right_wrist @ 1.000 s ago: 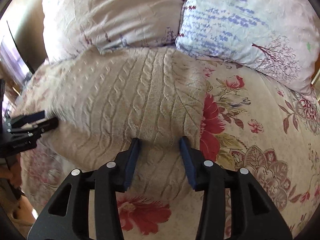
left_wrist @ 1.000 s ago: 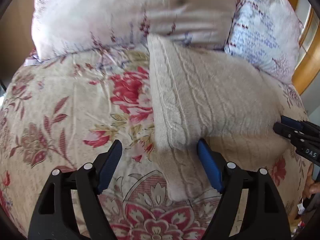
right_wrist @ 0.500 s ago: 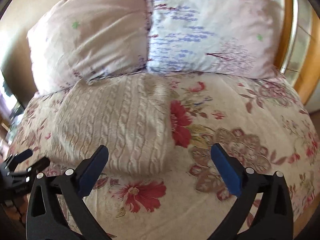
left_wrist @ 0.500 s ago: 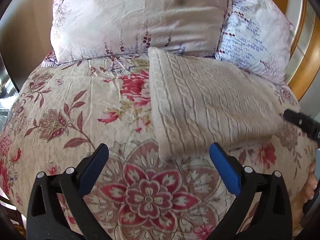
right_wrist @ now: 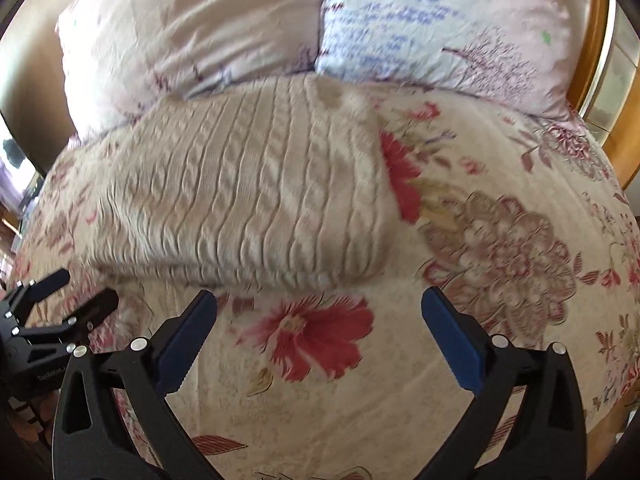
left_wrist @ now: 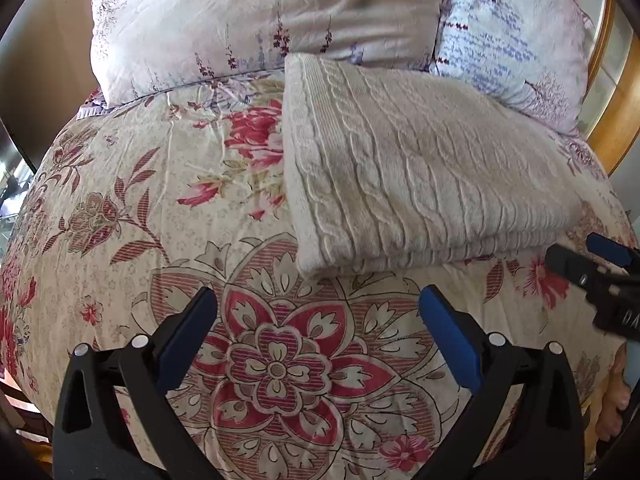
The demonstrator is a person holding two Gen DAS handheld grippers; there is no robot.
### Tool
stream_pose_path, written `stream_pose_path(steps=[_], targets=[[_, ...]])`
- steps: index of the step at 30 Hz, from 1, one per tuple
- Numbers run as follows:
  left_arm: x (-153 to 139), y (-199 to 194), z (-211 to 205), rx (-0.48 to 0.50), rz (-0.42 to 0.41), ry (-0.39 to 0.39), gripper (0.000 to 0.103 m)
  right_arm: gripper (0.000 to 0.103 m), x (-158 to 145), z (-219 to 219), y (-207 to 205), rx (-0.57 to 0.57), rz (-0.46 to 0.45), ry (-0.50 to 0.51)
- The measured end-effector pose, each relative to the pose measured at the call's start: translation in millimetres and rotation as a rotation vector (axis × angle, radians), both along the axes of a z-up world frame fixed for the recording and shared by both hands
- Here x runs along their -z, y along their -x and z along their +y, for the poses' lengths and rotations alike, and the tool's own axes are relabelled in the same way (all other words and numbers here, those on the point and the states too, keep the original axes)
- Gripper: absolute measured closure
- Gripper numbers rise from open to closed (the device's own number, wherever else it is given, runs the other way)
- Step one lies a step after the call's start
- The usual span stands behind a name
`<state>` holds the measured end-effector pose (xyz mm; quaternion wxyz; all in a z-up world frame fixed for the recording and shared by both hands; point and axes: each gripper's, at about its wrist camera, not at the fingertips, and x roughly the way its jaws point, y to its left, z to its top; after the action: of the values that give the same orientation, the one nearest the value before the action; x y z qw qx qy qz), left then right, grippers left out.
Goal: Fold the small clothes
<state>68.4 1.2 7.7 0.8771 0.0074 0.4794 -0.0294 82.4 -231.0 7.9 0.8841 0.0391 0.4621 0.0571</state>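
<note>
A cream cable-knit sweater (left_wrist: pixel 416 176) lies folded into a flat rectangle on the floral bedspread (left_wrist: pixel 132 216), its far edge against the pillows. It also shows in the right wrist view (right_wrist: pixel 248 200). My left gripper (left_wrist: pixel 318 312) is open and empty, just short of the sweater's near edge. My right gripper (right_wrist: pixel 318 312) is open and empty, back from the sweater's near right corner. The right gripper shows at the right edge of the left wrist view (left_wrist: pixel 592 260). The left gripper shows at the left edge of the right wrist view (right_wrist: pixel 60 300).
Two pillows lean at the head of the bed: a pink floral one (left_wrist: pixel 260 20) and a white one with blue print (left_wrist: pixel 516 36). A wooden bed frame (left_wrist: pixel 616 112) runs along the right side. The bedspread (right_wrist: pixel 500 240) extends right of the sweater.
Both grippers have opened wide, let go of the sweater's near edge and pulled back toward me. The sweater now lies flat and folded on the bed.
</note>
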Motion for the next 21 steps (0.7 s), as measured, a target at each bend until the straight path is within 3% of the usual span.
stream_pose_path(steps=[10, 21], targets=[[15.7, -5.2, -5.0, -0.010, 0.050, -0.019, 0.002, 0.001, 20.6, 5.8, -2.2, -0.006, 0.041, 0.038], [18.4, -8.4, -5.3, -0.015, 0.032, -0.028, 0.002, 0.001, 27.5, 8.4, 0.2, 0.021, 0.031, 0.078]])
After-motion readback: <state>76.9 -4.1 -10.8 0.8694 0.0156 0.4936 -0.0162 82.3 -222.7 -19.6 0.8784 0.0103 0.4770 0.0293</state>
